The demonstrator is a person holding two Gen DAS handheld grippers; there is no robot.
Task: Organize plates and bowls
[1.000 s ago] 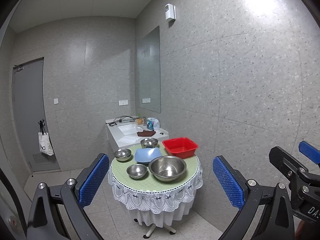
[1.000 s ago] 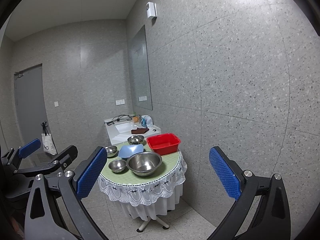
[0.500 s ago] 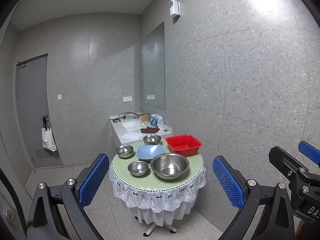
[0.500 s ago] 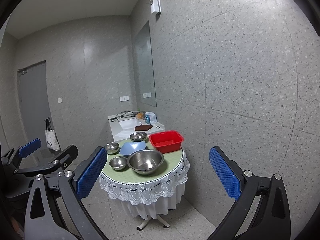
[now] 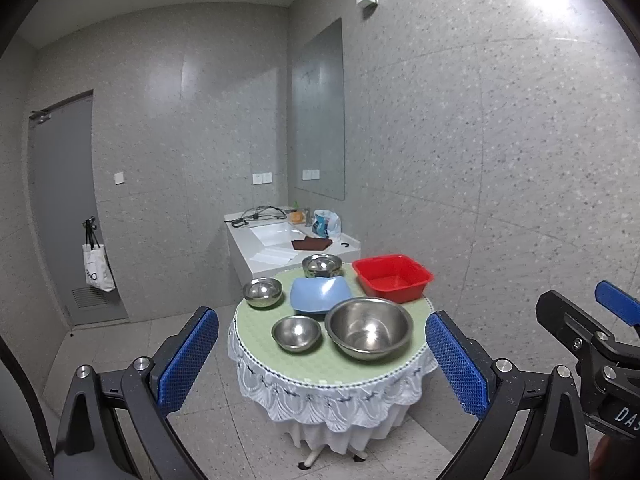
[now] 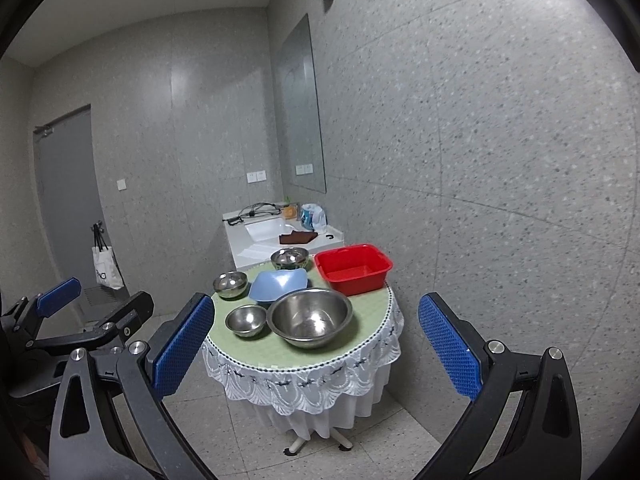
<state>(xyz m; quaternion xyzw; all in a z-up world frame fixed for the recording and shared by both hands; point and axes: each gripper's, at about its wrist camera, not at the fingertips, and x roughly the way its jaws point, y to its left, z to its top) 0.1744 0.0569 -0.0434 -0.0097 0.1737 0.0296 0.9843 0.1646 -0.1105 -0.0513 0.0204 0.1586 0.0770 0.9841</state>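
Approach is the step in hand, as far as I can judge: you stand well back from the round table (image 5: 332, 364), and nothing on it is touched. Your left gripper (image 5: 320, 364) is spread wide with nothing between its blue pads (image 5: 188, 360), and your right gripper (image 6: 316, 356) is just as wide open and just as empty. Reading the tabletop as a clock from the left wrist view, the large steel bowl (image 5: 369, 327) sits at 5 o'clock near the front edge, with a small steel bowl (image 5: 296, 333) just beside it at 7 o'clock. The blue dish (image 5: 320, 295) lies near the centre, close behind the large bowl; whether they touch I cannot tell. A second small steel bowl (image 5: 262, 292) sits at 10 o'clock, a third steel bowl (image 5: 322, 265) at 12 o'clock behind the blue dish, and the red tub (image 5: 392, 277) at 2 o'clock, against the wall side. Beyond the table, a white sink counter (image 5: 276, 258) plays no part. Your next move, I judge, calls for closing the distance and lowering one gripper to a rim, most likely a small bowl, for nesting into the large one. Keep the jaws wide, take the rim edge-on, and mind that polished steel may slip and that the lace cloth (image 5: 320, 396) could drag.
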